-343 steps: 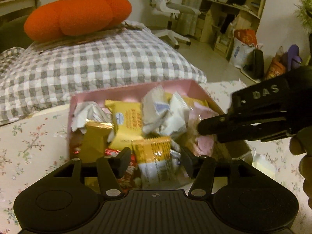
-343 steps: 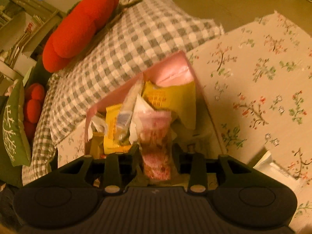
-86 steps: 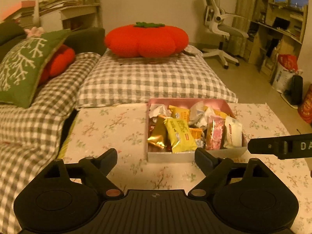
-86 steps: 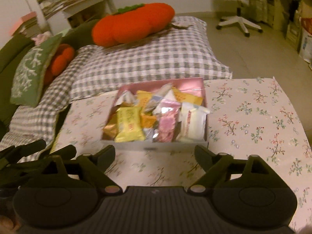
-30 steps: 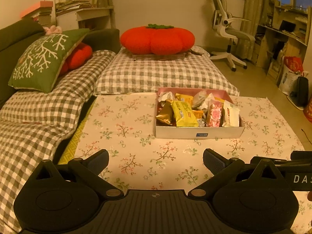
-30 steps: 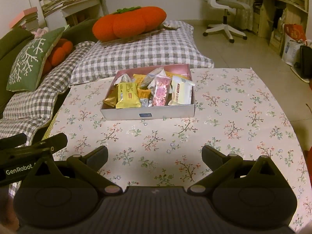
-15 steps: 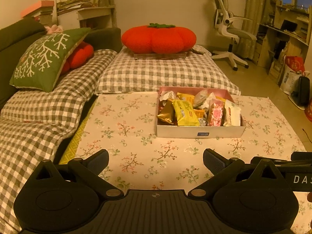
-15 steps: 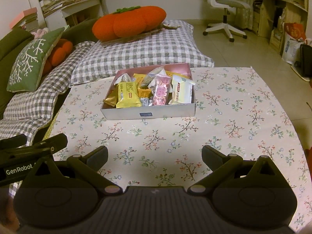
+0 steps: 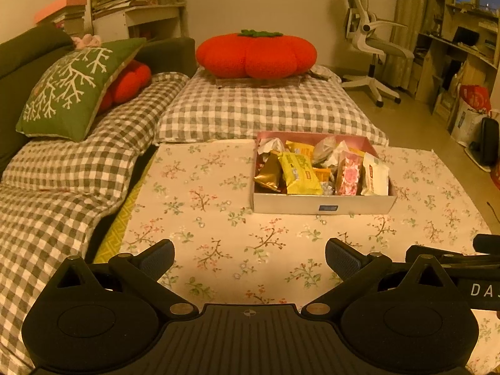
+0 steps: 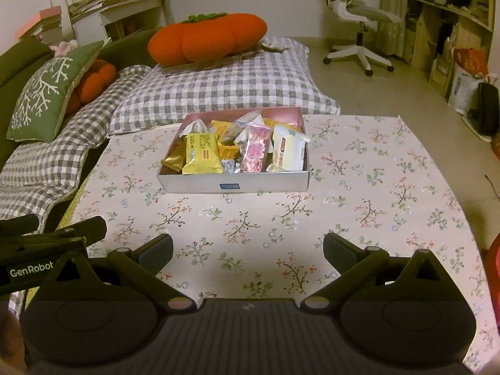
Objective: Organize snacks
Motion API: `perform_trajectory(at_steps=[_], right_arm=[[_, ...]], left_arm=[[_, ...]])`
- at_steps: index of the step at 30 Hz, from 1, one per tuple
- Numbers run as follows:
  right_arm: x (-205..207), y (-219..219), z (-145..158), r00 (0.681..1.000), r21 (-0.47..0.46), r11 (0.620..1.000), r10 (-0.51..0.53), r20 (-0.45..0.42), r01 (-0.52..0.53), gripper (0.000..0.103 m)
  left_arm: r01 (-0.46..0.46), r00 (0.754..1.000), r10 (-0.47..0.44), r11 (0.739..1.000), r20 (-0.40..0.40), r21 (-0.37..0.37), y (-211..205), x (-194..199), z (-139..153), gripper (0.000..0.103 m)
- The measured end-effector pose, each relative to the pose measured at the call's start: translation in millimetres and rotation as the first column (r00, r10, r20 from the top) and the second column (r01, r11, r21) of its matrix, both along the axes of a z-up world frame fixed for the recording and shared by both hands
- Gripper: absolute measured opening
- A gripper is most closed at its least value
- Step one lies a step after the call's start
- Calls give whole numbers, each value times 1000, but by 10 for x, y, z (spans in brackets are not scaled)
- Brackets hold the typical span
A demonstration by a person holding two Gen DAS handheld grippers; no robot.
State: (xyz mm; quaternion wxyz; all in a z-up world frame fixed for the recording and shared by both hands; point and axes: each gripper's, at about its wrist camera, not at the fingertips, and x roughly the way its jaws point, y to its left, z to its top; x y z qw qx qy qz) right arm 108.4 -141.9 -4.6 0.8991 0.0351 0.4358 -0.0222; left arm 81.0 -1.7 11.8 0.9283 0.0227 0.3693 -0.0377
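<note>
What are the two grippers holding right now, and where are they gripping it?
Nothing. The left gripper and right gripper are both open and empty, hovering above the floral tablecloth, apart from the pink snack box.

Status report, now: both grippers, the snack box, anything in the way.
Left gripper open, empty. Right gripper open, empty. Snack box full, on the floral tablecloth, ahead of both. Nothing in between.

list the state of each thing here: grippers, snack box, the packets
left gripper: open, empty, back from the box
right gripper: open, empty, back from the box
snack box: lidless, full, flat on the floral cloth
snack packets: sealed, crowded inside the box
</note>
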Motion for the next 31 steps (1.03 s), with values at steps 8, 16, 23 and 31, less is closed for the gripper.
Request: perform_trajectory(at_steps=[8, 16, 23, 31], right_arm=[[5, 4, -3, 1000, -4, 1000, -4, 0, 4, 102], [2, 0, -11, 1000, -7, 1000, -5, -2, 5, 102], [2, 2, -13, 1000, -7, 1000, -5, -2, 5, 102], [2, 3, -12, 1000, -7, 1000, -5, -3, 5, 102]], left_arm=[[-1, 1000, 1, 1000, -6, -2, -2, -3, -5, 103], [-1, 1000, 1, 1000, -9, 2, -7, -2, -12, 103], [-2, 1000, 2, 1000, -14, 1, -3, 1, -14, 103], [-4, 1000, 4, 1000, -15, 1, 3, -1, -12, 103]])
